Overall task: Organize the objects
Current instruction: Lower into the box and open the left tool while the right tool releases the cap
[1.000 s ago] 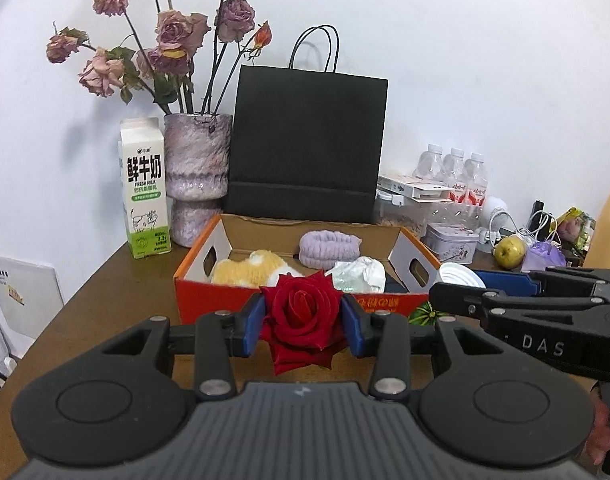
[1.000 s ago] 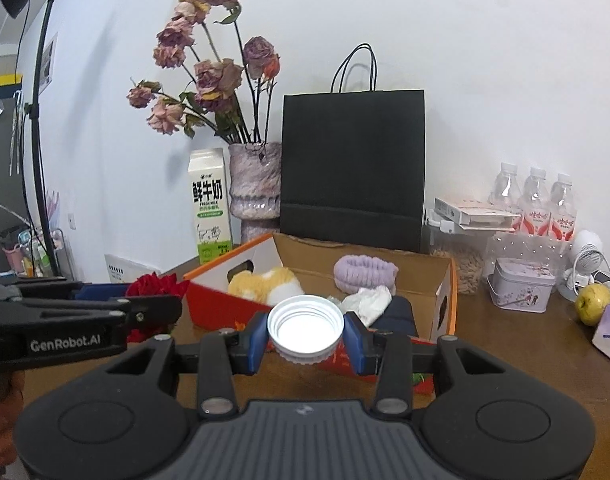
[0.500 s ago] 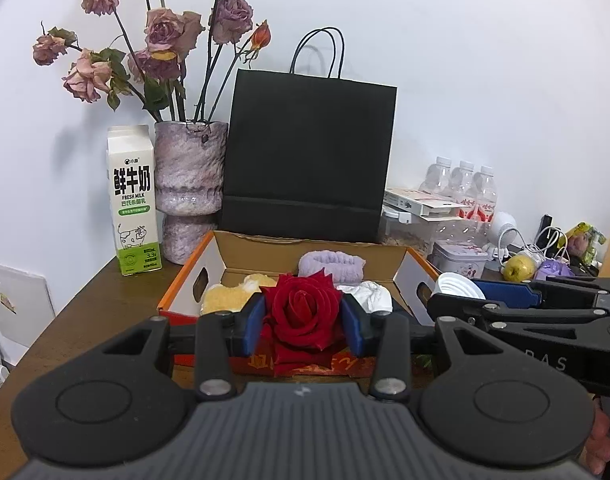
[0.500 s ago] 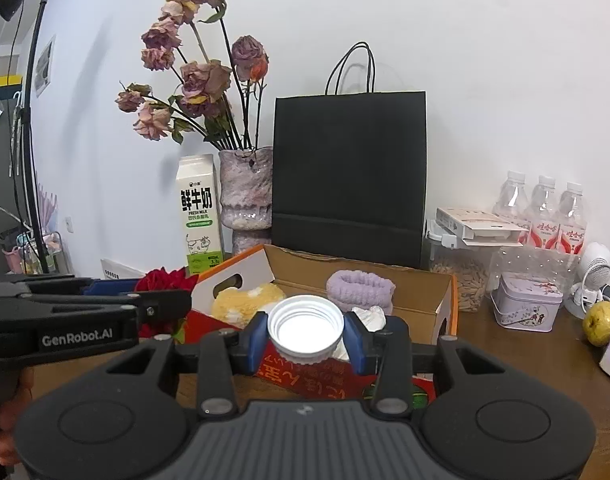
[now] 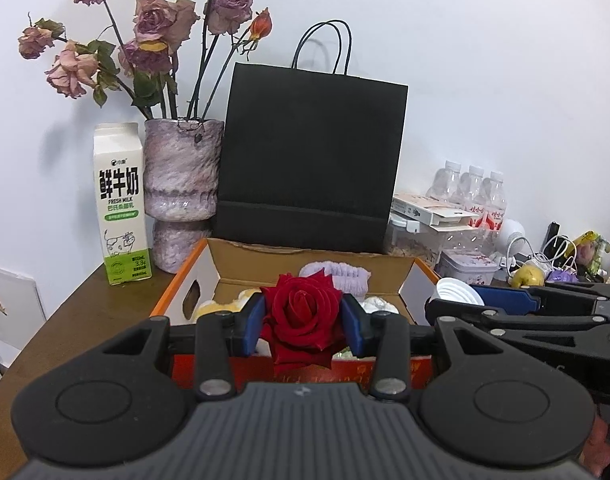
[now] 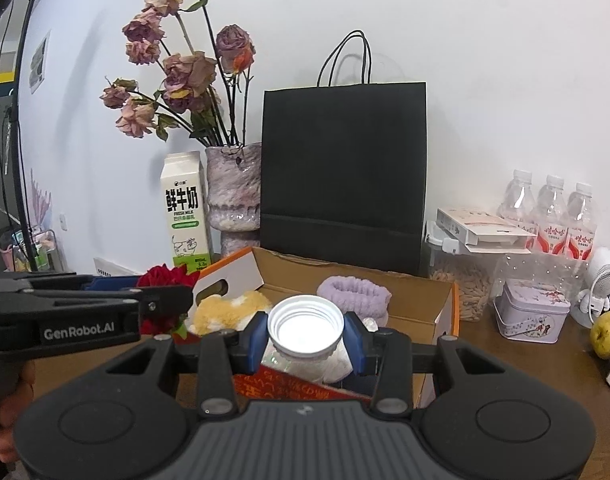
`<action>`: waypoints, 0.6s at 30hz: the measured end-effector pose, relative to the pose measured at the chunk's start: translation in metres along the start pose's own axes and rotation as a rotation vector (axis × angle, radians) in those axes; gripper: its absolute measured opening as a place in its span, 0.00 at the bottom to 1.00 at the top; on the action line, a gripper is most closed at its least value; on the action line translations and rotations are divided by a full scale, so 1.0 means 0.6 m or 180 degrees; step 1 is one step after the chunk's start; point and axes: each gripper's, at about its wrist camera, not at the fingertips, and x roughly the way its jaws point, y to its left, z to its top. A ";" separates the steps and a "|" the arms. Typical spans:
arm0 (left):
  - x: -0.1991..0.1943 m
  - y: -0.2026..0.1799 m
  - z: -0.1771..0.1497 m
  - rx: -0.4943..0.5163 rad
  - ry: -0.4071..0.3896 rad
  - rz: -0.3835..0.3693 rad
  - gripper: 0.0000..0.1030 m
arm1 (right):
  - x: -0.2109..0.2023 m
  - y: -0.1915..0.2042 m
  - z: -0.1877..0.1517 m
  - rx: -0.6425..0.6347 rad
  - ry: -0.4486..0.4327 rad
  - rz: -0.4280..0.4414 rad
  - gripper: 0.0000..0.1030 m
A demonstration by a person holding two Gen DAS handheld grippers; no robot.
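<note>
Red rose (image 5: 301, 320) pinched between the blue pads of the left gripper (image 5: 302, 322), bloom facing the camera, held above the near edge of the cardboard box (image 5: 305, 268). In the right wrist view the same rose pokes out at about 9 o'clock, past the left gripper's black body. White jar lid (image 6: 305, 322) clamped between the blue pads of the right gripper (image 6: 306, 338), its ribbed inner side facing the camera, over the box's near wall. Left wrist view shows that lid at 3 o'clock, beside the box's right flap.

Box sits open on a brown wooden table (image 5: 77, 312), orange outside, red print on the near face. Inside: purple fuzzy band (image 6: 355, 292) toward the back, yellow plush item (image 6: 233, 312) at the left, white crumpled item partly hidden under the lid. Black paper bag (image 5: 311, 160) stands upright just behind the box at 12 o'clock. Mottled purple vase (image 5: 181, 192) with dried roses at 11 o'clock, milk carton (image 5: 121, 204) touching or just beside its left side, can't tell which. At 2 to 3 o'clock: three water bottles (image 6: 553, 216), small floral tin (image 6: 533, 312), yellow-green pear (image 6: 607, 334). Part of a person's hand (image 6: 9, 412) shows at 8 o'clock on the left gripper's handle.
</note>
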 end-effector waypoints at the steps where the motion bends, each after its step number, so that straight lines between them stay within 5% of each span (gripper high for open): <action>1: 0.004 -0.001 0.002 0.0005 -0.0009 -0.0005 0.41 | 0.005 -0.001 0.002 -0.0003 0.0002 0.0000 0.38; 18: 0.082 0.001 0.026 0.0083 -0.0002 -0.0067 0.41 | 0.075 -0.035 0.017 0.0026 0.0114 -0.0047 0.38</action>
